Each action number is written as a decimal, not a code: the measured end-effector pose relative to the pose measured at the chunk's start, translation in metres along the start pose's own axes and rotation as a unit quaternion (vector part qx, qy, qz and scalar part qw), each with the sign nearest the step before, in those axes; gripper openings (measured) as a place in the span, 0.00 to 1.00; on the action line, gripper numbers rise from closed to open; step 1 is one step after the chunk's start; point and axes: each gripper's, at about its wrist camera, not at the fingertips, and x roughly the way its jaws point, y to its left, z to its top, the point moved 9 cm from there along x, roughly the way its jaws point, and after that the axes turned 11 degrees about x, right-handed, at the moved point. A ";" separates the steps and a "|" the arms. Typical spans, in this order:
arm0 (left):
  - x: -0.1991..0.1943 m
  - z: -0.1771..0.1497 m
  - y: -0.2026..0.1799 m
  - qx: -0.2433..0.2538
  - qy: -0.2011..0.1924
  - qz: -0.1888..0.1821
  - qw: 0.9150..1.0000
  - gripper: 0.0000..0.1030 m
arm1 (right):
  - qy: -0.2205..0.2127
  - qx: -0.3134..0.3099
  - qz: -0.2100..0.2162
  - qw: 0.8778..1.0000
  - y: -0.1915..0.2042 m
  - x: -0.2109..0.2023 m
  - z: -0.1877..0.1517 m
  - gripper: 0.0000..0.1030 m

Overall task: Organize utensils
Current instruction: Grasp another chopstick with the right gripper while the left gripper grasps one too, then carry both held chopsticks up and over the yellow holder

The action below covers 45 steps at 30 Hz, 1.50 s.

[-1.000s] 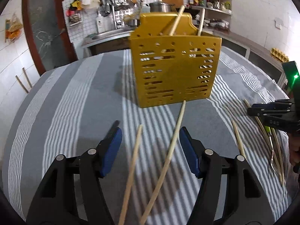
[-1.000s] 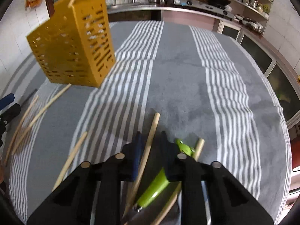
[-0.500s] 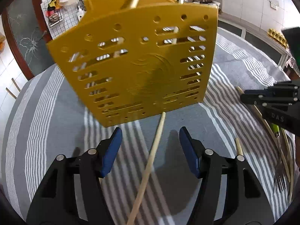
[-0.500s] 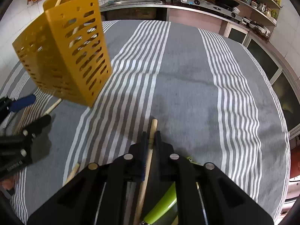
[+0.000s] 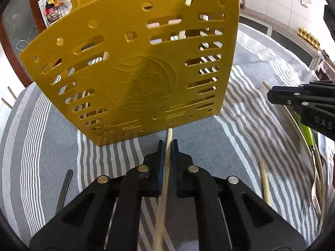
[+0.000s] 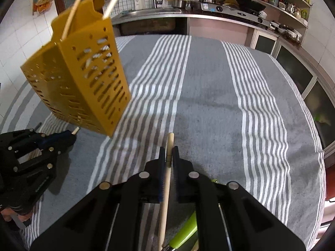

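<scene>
A yellow perforated utensil holder (image 5: 134,62) stands on the striped cloth with chopsticks sticking out of its top; it also shows in the right wrist view (image 6: 77,83). My left gripper (image 5: 166,146) is shut on a wooden chopstick (image 5: 162,198), its tip close to the holder's base. My right gripper (image 6: 167,152) is shut on another wooden chopstick (image 6: 166,179) over the cloth, right of the holder. The right gripper's body (image 5: 303,102) shows at the right of the left wrist view, and the left gripper's body (image 6: 31,156) at the left of the right wrist view.
A green-handled fork (image 5: 307,133), loose chopsticks (image 5: 264,184) and a long thin stick lie on the cloth at the right. A metal utensil (image 5: 63,188) lies at the left. A kitchen counter with a sink and stove (image 6: 209,6) runs behind the table (image 6: 209,83).
My left gripper moved closer to the holder and shut on a chopstick. My right gripper, closing a second ago, has gripped its chopstick and shifted forward.
</scene>
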 end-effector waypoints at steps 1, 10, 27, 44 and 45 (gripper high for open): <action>-0.002 0.001 0.000 0.000 -0.002 0.000 1.000 0.04 | -0.003 0.000 0.002 1.000 0.000 -0.003 0.002 0.07; -0.048 0.017 0.013 -0.022 -0.055 0.002 0.998 0.04 | -0.041 0.005 0.022 0.999 0.009 -0.038 0.013 0.06; -0.154 0.028 0.043 -0.056 -0.152 -0.002 0.987 0.05 | -0.133 0.001 0.072 0.988 0.038 -0.127 0.028 0.06; -0.233 0.032 0.061 -0.055 -0.217 0.038 0.974 0.04 | -0.205 -0.022 0.063 0.977 0.053 -0.200 0.033 0.06; -0.238 0.034 0.062 -0.055 -0.221 0.039 0.973 0.04 | -0.206 -0.023 0.064 0.976 0.053 -0.202 0.033 0.06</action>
